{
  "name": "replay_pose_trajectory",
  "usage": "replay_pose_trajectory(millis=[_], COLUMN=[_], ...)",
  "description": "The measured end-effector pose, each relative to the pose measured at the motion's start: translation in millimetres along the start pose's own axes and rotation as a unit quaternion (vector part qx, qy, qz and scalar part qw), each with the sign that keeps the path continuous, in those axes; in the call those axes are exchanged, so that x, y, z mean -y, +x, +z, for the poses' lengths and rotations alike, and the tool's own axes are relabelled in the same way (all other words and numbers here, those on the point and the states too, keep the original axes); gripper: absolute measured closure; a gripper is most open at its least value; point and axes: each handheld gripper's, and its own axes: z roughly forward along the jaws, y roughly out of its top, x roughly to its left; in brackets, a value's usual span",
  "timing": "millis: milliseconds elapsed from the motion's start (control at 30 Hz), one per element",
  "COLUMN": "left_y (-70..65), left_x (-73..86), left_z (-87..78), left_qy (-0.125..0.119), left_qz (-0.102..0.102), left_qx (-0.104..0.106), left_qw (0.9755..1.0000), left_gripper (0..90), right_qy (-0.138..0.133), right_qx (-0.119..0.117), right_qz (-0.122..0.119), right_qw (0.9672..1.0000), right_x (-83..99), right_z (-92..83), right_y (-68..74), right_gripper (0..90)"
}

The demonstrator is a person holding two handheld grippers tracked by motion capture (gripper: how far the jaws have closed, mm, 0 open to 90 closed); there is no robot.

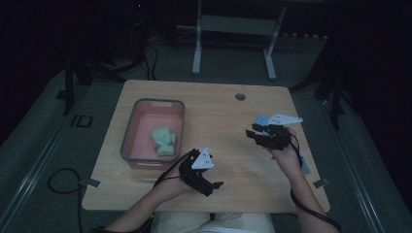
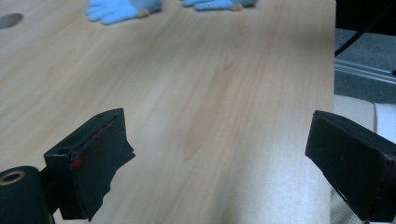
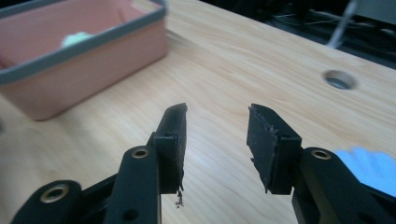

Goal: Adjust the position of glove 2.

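My left gripper [image 1: 210,186] hovers over the front middle of the wooden table [image 1: 218,111]; in the left gripper view its jaws [image 2: 219,135] stand wide open over bare wood. My right gripper [image 1: 253,134] is at the right side, pointing left toward the bin. In the right gripper view its jaws [image 3: 217,122] are partly apart with nothing between them. A pink bin [image 1: 127,141] with a grey rim sits at the left and holds pale green cloth pieces [image 1: 163,141]. A light blue glove [image 1: 262,119] lies just behind the right gripper, and another blue piece [image 1: 304,163] lies by the right wrist.
A round cable hole [image 1: 240,96] is at the table's far middle. Two blue gloves [image 2: 116,10] lie far ahead in the left gripper view. The table's right edge [image 2: 334,56] is near. A metal stand [image 1: 233,29] is on the floor beyond the table.
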Motion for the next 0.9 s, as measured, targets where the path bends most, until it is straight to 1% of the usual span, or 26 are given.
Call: replay_pose_trajectory(millis=[67, 133, 167, 233, 267, 300, 367, 400, 433, 500, 533, 567, 600, 667, 733, 800, 867, 900], left_y=[-2.6, -4.3, -5.2, -5.9, -6.8, -8.1, -9.7, -9.7, -9.9, -10.5, -11.0, -11.6, -11.8, -12.6, -14.1, -15.8, -16.8, -16.8], left_x=[6.5, 13.2, 17.0, 19.4, 22.9, 27.2, 31.1, 31.1, 34.7, 37.4, 38.8, 40.6, 41.8, 44.3, 46.2, 47.6, 48.5, 48.5], left_z=[3.7, 6.6, 8.5, 9.8, 12.0, 13.9, 15.1, 15.1, 16.7, 18.6, 19.8, 20.9, 21.4, 22.7, 23.5, 23.9, 23.7, 23.7], left_qy=[-0.001, -0.010, -0.009, -0.008, -0.005, -0.003, -0.004, -0.004, -0.006, -0.009, -0.007, -0.007, -0.009, -0.010, -0.011, -0.010, -0.005, -0.005], left_qz=[0.002, 0.000, -0.002, -0.003, -0.005, -0.004, -0.005, -0.005, -0.013, -0.015, -0.014, -0.013, -0.012, -0.016, -0.015, -0.013, -0.011, -0.011], left_qx=[0.002, 0.016, 0.019, 0.018, 0.016, 0.016, 0.006, 0.006, 0.007, 0.007, 0.004, 0.002, 0.002, 0.005, 0.005, 0.007, 0.006, 0.006], left_qw=[1.0000, 0.9998, 0.9998, 0.9998, 0.9998, 0.9999, 1.0000, 1.0000, 0.9999, 0.9998, 0.9999, 0.9999, 0.9999, 0.9998, 0.9998, 0.9998, 0.9999, 0.9999], left_gripper=[5.7, 5.4, 5.0, 2.3, 2.3, 2.2, 1.9, 1.9, 1.9, 1.9, 1.9, 1.9, 1.9, 1.9, 1.9, 1.9, 1.9, 1.9], right_qy=[0.000, 0.003, 0.003, 0.005, 0.005, 0.016, 0.023, 0.023, 0.035, 0.042, 0.050, 0.055, 0.055, 0.061, 0.079, 0.096, 0.109, 0.109], right_qx=[0.014, 0.027, 0.029, 0.046, 0.046, 0.067, 0.075, 0.075, 0.091, 0.094, 0.100, 0.100, 0.094, 0.090, 0.100, 0.104, 0.104, 0.104], right_qz=[0.003, 0.000, 0.000, -0.002, -0.002, 0.001, 0.007, 0.007, 0.014, 0.020, 0.019, 0.020, 0.020, 0.009, 0.002, -0.006, -0.001, -0.001], right_qw=[0.9999, 0.9996, 0.9996, 0.9989, 0.9989, 0.9976, 0.9969, 0.9969, 0.9952, 0.9944, 0.9935, 0.9933, 0.9938, 0.9941, 0.9918, 0.9899, 0.9885, 0.9885], right_x=[5.2, 10.1, 12.4, 16.2, 16.2, 18.8, 20.0, 20.0, 21.5, 22.5, 23.3, 24.1, 25.6, 27.9, 29.8, 31.2, 33.7, 33.7], right_z=[-3.7, -6.2, -7.7, -9.3, -9.3, -10.0, -9.7, -9.7, -7.3, -3.9, -1.0, 2.2, 6.2, 12.6, 21.2, 30.1, 39.0, 39.0], right_y=[-9.9, -20.4, -25.6, -36.6, -36.6, -50.4, -60.1, -60.1, -73.2, -80.7, -85.1, -89.6, -94.8, -101.6, -106.8, -110.9, -116.4, -116.4], right_gripper=[58.2, 59.3, 59.3, 60.1, 60.1, 60.5, 60.5, 60.5, 59.4, 59.0, 58.1, 58.3, 59.9, 60.7, 62.1, 63.5, 64.1, 64.1])
